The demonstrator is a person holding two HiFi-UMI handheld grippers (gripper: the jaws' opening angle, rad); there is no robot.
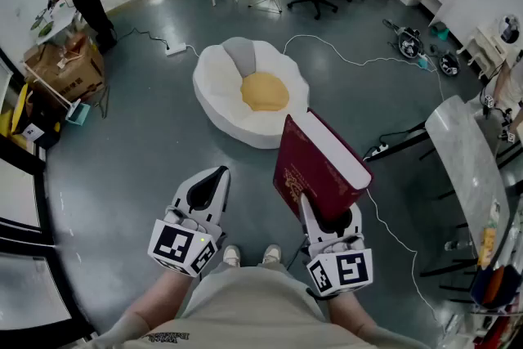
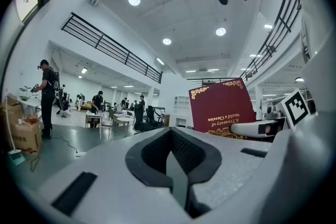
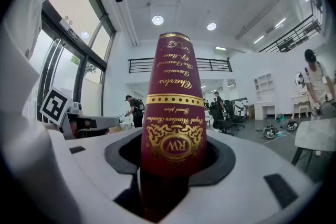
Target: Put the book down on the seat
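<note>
Two grippers, head view: left gripper [image 1: 212,178] and right gripper [image 1: 317,217] side by side, both pointing level and away from the person's body, over a grey floor [image 1: 139,159].
Head view, left jaws: drawn together, with nothing between them.
Head view, right jaws: spread round the lower end of a dark red book [image 1: 320,163], which stands up from them with its page edges turned to the outer side.
Head view, seat: a white egg-shaped seat [image 1: 219,86] with a yellow cushion [image 1: 264,91] lies on the floor ahead of both pairs of jaws; the book is held in the air short of it and does not rest on it.

Left gripper view, jaws: the left gripper [image 2: 174,165] has its pads meeting in a thin seam and is empty.
Left gripper view, book: the book [image 2: 220,105] is to the right of these jaws and apart from them, cover showing, gold lettering upside down, with the right gripper [image 2: 257,128] at its lower edge.
Left gripper view, background: a person [image 2: 47,99] stands far off to the left of the jaws.

Right gripper view, jaws: the right gripper [image 3: 169,165] clamps the book [image 3: 170,107] from both sides.
Right gripper view, book: upright between the jaws, gilded spine towards the camera, rising well past the jaw tips.
Right gripper view, neighbour: the left gripper [image 3: 84,123] is to the left of these jaws, clear of the book.
</note>
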